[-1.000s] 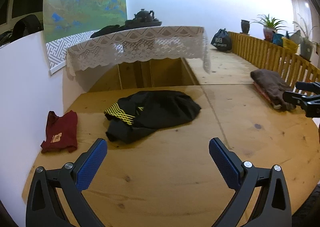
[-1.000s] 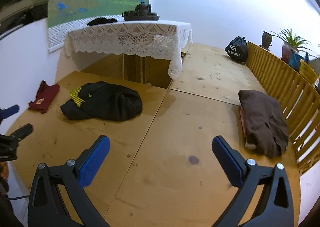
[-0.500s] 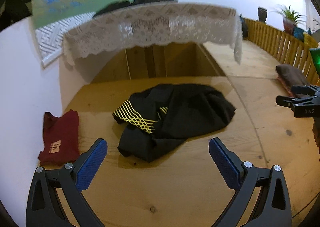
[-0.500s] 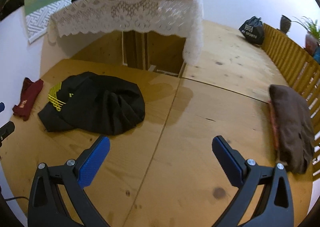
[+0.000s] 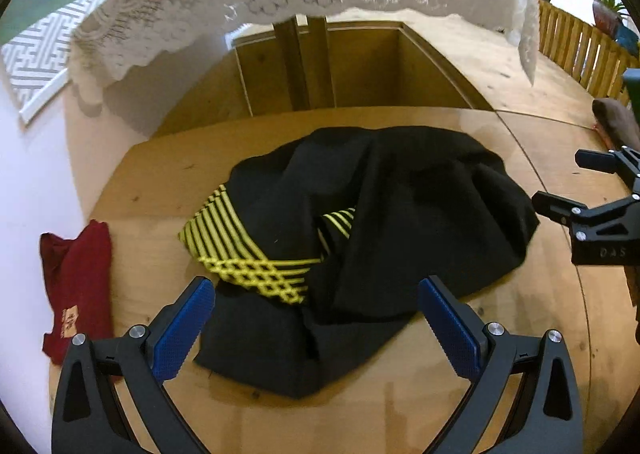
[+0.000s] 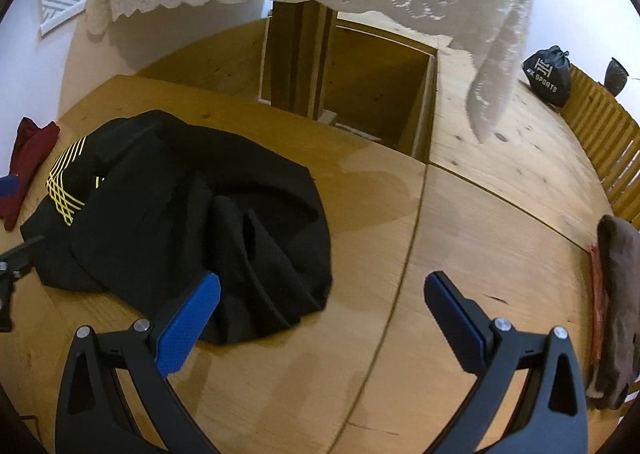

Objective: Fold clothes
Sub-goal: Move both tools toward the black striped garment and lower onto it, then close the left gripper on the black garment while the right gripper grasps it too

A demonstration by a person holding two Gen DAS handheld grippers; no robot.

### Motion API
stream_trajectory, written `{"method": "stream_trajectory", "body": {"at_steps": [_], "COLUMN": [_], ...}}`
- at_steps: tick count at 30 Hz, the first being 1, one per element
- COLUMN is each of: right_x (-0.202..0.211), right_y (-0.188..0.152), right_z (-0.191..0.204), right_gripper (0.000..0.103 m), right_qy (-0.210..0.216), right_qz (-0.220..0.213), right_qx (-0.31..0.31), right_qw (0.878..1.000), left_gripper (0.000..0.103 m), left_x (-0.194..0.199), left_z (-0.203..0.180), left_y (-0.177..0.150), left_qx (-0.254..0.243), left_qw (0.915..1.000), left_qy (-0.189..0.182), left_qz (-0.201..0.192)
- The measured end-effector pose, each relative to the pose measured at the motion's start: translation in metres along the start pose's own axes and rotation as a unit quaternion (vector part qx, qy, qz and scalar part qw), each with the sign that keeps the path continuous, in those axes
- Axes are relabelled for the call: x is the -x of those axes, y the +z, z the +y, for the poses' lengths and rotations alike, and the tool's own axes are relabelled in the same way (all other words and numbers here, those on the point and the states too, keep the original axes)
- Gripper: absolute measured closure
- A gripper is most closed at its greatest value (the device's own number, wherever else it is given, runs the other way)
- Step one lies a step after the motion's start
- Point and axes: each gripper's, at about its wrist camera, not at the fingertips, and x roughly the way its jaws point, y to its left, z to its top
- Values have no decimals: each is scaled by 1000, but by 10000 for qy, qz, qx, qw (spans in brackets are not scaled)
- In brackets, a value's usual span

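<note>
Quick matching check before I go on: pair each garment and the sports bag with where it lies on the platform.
Things:
1. black garment
2. dark red shirt
3. brown garment
4. black sports bag

Places:
A. by the wooden fence, near right
B. crumpled, centre
C. by the left wall
D. far right, beside the fence

Pairs: 1-B, 2-C, 3-A, 4-D

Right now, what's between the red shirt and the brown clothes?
The crumpled black shirt lies between the red shirt and brown clothes, plus bare wood; the right wrist view shows it.
</note>
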Motion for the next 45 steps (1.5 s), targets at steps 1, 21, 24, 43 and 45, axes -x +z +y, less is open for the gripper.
{"method": "stream_trajectory", "body": {"at_steps": [1,21,24,43,45], "right_x": [-3,-39,-43,31,46], "right_y": [1,11,10,2,3], "right_z": [1,14,12,0,-5], "right_gripper": [0,2,11,93,93], "right_qy": [9,76,189,1821,1879], "right_qz": [17,356,413,-77,-178], "right_qx": [16,431,329,-423,-466], "right_qw": [10000,9984,9984,9823,9809], "left_gripper": [1,8,8,97,97], "left_x": [-5,-62,-66,-24,-11], "left_z": [-2,-10,-13,16,13], "left_y": [2,19,17,-8,-13], "left_qx": [-23,-299,-418,-2,-22], "left_qw": [10000,9981,9975,9895,9881], "left_qy": [0,-216,-137,-1429,-1528], "left_qz": [30,503,554,216,176]}}
